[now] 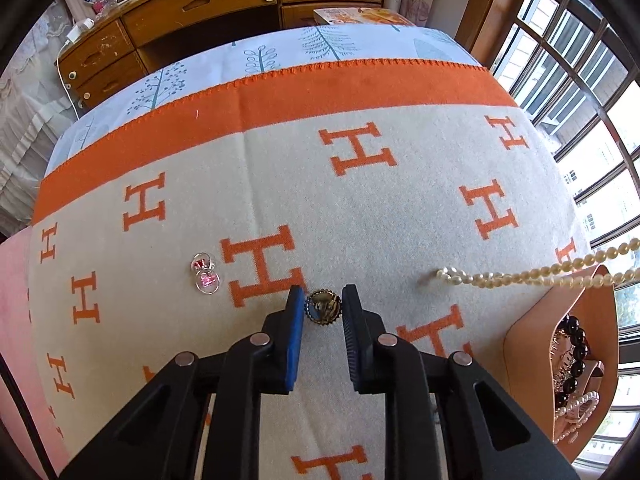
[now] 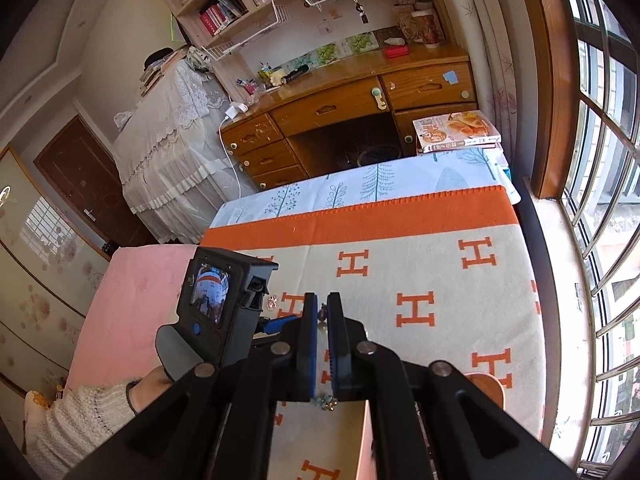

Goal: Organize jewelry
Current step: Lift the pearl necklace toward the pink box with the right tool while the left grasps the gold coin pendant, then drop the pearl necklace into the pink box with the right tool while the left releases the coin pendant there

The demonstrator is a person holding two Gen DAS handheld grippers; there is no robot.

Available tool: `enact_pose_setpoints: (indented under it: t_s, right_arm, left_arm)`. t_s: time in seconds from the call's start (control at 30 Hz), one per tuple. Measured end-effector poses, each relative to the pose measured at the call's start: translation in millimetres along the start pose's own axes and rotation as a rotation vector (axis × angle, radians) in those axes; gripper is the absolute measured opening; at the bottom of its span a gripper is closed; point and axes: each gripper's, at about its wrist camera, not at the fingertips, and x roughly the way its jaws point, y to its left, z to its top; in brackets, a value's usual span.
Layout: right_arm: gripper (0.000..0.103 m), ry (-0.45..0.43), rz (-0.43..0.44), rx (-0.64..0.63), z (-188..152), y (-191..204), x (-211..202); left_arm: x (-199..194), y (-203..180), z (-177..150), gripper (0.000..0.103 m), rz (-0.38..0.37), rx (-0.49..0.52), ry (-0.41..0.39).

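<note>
Left fingers [image 1: 323, 300] flank gold brooch [image 1: 324, 307] (touching) | blanket [image 1: 400, 220] beneath

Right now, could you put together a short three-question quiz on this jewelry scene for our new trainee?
1. True or false: the left gripper has a round gold brooch between its pads.
2. The pearl necklace stretches from the blanket toward which picture edge in the left wrist view? A) left B) right C) top
3. What lies on the blanket left of the left gripper?

Key:
1. True; the pads press on its two sides.
2. B; it runs over the orange tray that holds dark beads.
3. A pair of clear pink earrings, apart from the gripper.
</note>
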Motion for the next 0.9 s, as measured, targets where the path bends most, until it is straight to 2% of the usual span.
enact_pose_setpoints:
  t_s: [0.2, 0.47, 0.7, 0.9]
  right_arm:
    - [0.004, -0.122, 0.010, 0.007, 4.5, -0.3, -51.8]
    - [0.004, -0.233, -0.033, 0.029, -5.5, -17.0, -111.5]
    - [0.004, -0.228, -0.082, 0.057, -27.5, -35.6, -120.4]
    - [0.004, -0.202, -0.101, 0.082, -41.9, -51.3, -111.9]
  left_arm:
    - [-49.6, -18.2, -8.6, 0.017, -0.040, 0.044, -0.082]
    - [-99.4, -78.9, -31.9, 0.017, -0.132, 0.166, -0.147]
    - [-100.3, -134.4, -53.0, 0.017, -0.199, 0.252, -0.120]
    - [-79.9, -164.2, -66.4, 0.017, -0.188, 0.298, -0.080]
